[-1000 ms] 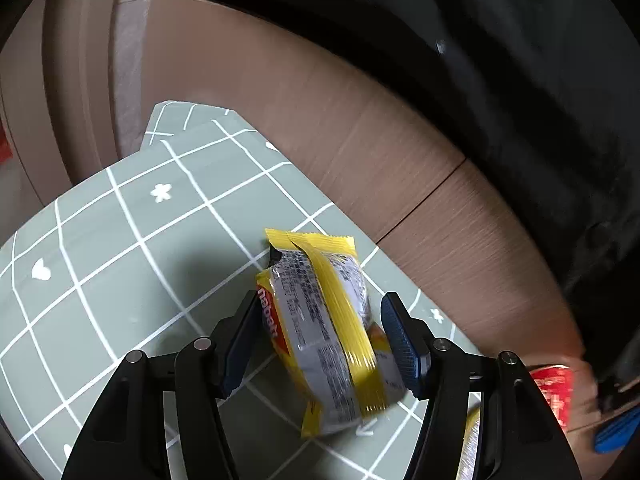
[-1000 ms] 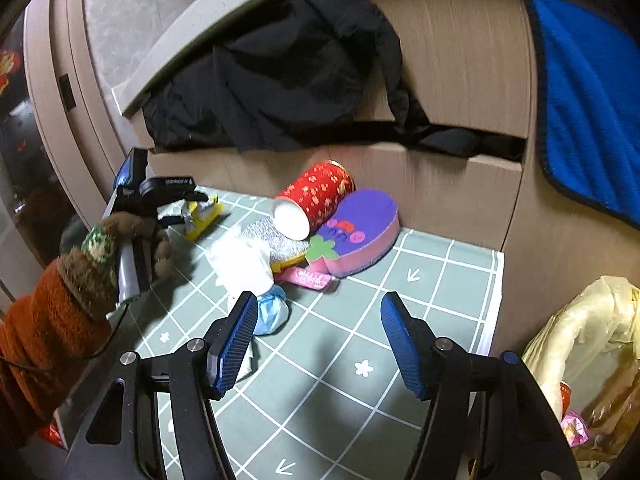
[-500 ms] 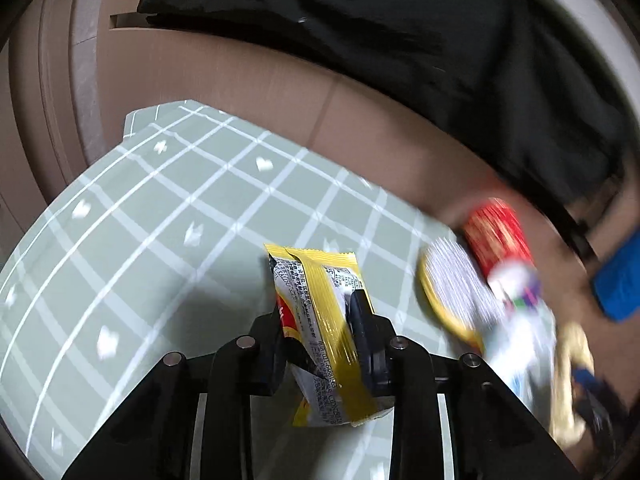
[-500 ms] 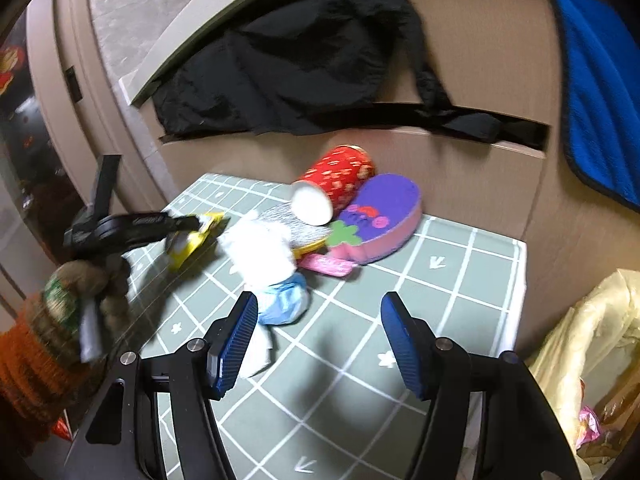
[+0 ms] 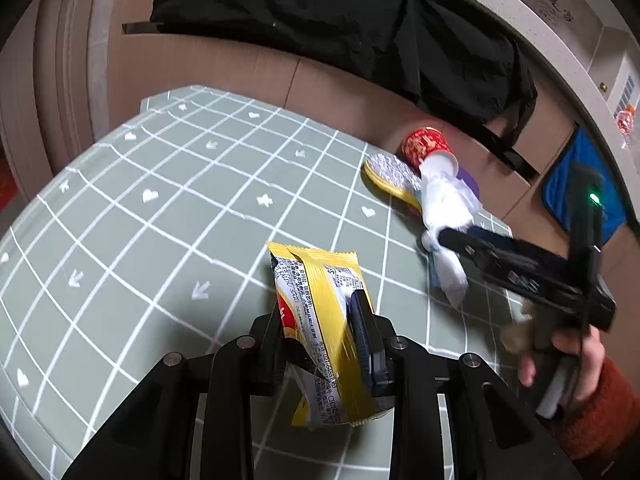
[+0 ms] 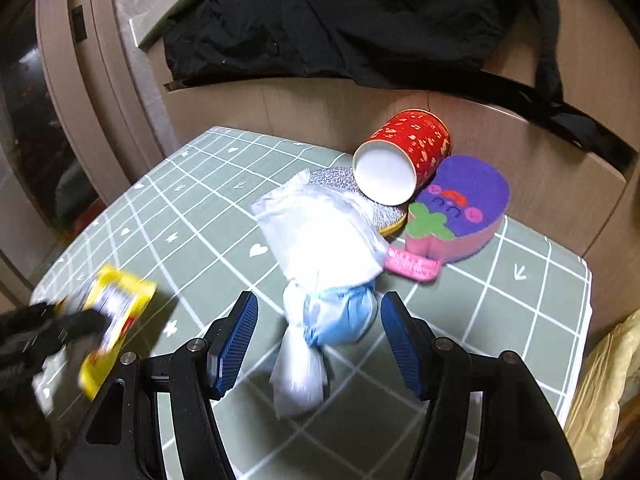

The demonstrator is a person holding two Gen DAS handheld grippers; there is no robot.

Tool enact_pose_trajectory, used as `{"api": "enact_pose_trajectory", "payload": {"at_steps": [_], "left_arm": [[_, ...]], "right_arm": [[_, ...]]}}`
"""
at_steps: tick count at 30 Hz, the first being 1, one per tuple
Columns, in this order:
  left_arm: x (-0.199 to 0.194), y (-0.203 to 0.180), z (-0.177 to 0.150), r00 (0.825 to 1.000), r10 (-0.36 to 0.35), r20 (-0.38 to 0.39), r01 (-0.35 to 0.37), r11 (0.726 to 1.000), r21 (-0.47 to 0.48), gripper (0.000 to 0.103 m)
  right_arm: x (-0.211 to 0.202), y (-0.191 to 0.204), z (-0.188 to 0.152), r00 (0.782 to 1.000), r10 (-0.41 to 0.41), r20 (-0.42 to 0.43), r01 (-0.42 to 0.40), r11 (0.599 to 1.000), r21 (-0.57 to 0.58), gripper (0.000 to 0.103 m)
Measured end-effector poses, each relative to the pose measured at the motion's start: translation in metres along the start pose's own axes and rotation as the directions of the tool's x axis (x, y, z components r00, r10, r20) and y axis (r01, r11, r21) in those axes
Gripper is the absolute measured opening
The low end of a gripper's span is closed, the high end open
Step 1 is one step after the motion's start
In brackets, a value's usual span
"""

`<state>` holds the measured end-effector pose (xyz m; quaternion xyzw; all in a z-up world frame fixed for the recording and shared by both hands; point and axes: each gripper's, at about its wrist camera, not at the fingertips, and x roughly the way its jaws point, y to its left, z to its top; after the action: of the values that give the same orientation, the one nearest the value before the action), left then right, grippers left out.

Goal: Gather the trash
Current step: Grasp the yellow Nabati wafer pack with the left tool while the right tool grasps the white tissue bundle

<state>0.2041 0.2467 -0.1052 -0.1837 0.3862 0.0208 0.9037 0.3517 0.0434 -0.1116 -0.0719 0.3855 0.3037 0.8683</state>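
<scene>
A yellow and silver snack wrapper (image 5: 320, 320) is clamped between the fingers of my left gripper (image 5: 316, 308), held just above the green checked tablecloth (image 5: 160, 200). The right wrist view shows the same wrapper (image 6: 116, 312) blurred at the lower left. My right gripper (image 6: 319, 304) is open. A crumpled white and blue wad of paper (image 6: 332, 264) lies on the cloth between its blue pads (image 6: 234, 340), and neither pad presses on it.
A red paper cup (image 6: 404, 156) lies on its side at the back, beside a purple and pink sponge (image 6: 460, 208), a silver scouring pad (image 6: 384, 212) and a pink scrap (image 6: 412, 266). A yellow plastic bag (image 6: 600, 400) hangs past the table's right edge. Black cloth (image 6: 360, 20) drapes the cabinet behind.
My left gripper closed on the yellow wrapper, then carried it rightward across the table. My right gripper moved forward and down until the white and blue wad came between its fingers.
</scene>
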Motion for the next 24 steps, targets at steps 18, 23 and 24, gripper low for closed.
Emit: {"api": "enact_pose_trajectory", "payload": {"at_steps": [18,23,24], "left_arm": [[0.003,-0.004,-0.012,0.999,0.003,-0.032,-0.003,1.000,0.010,0.059],[0.004,-0.008,-0.014,0.998,0.044,-0.042,-0.043,0.998,0.041,0.062],[0.005,-0.007,-0.015,0.998,0.046,-0.048,-0.044,0.998,0.042,0.063]], "right_arm": [[0.023,-0.007,-0.001,0.999,-0.011,-0.045,0.011,1.000,-0.009,0.052],[-0.007,-0.007,-0.003,0.999,0.031,-0.007,-0.031,0.999,0.013,0.052],[-0.014,-0.009,-0.004,0.999,0.043,0.000,-0.043,0.999,0.026,0.052]]}}
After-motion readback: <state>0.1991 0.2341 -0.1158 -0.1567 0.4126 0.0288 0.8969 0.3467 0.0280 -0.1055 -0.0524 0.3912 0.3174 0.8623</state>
